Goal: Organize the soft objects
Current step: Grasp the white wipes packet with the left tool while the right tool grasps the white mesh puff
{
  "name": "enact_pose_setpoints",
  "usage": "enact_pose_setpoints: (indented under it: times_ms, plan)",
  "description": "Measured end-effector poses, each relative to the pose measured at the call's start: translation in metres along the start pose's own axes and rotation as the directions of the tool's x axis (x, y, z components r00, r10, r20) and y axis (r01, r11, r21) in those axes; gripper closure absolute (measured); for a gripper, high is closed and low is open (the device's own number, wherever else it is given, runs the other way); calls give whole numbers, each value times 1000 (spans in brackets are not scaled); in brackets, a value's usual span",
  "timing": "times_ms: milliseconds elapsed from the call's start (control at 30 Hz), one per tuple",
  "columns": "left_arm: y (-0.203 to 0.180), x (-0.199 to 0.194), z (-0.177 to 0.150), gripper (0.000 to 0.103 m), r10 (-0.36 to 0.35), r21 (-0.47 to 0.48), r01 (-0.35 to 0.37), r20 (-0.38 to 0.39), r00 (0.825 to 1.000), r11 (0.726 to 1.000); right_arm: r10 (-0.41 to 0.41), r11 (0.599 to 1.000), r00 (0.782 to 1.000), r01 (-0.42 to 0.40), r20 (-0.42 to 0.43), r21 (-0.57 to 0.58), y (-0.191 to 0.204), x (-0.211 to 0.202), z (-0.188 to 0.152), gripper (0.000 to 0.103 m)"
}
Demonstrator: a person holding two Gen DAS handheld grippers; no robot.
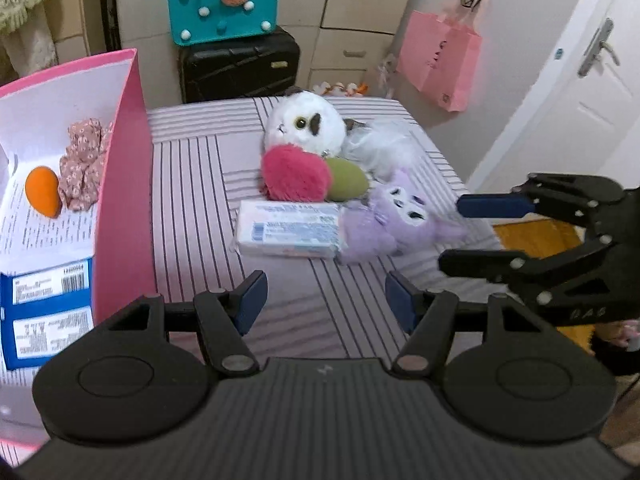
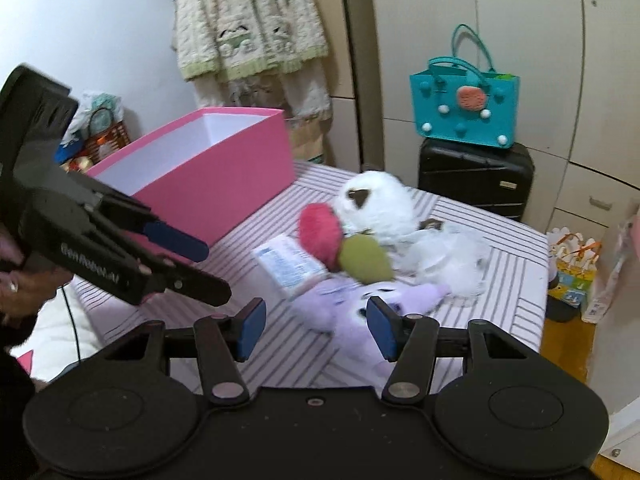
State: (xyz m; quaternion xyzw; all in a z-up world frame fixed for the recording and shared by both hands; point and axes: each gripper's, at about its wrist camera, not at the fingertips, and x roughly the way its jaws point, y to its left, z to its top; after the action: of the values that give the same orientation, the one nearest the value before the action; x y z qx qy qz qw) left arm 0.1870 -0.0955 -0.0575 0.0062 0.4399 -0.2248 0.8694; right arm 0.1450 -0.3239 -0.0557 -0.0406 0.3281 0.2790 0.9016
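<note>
Although print covers the white liner and blue barcode labels inside the pink box (image 1: 120, 184), none of it reads clearly, and the writing on the tissue pack (image 1: 290, 229) is likewise too blurred to make out. The box stands at the left side of the striped table (image 1: 192, 208) and holds an orange sponge (image 1: 43, 196) beside a floral fabric toy (image 1: 82, 164). In the middle of the table lies a heap of soft things: a white plush owl (image 1: 308, 122), a pink fluffy ball (image 1: 296, 176) touching a green sponge (image 1: 347, 180), the tissue pack in front of them, and a purple plush (image 1: 394, 220) pressed against the pack's right end. The left gripper (image 1: 326, 300) hovers near the table's front edge with its jaws apart and nothing between them, the heap ahead of it. The right gripper (image 2: 316, 326) is also spread wide and holds nothing; the purple plush sits just ahead of its fingertips, partly between them. Behind, a teal bag (image 1: 222, 2) rests on a black suitcase (image 1: 240, 64).
</note>
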Motion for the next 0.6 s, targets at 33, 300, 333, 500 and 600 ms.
enact_pose_setpoints:
  times_ms: [33,300,333,500,600]
  plan:
    - [-1,4,1,37,19,6,-19,14,1000,1000,1,1000,1000,-1,3,7,-5,2,0,42]
    - [3,36,17,25,117,-9,-116,59,991,993,-34,998,998,31,48,48,-31,21,6,41]
    - [4,39,19,24,119,-2,-119,58,991,993,-41,998,998,38,52,56,-35,23,8,41]
    - [3,59,25,22,111,16,-112,20,994,994,-79,993,995,72,67,95,-52,32,12,38]
    - [-1,66,24,16,152,45,-153,26,988,987,-122,988,989,113,85,108,-61,37,16,34]
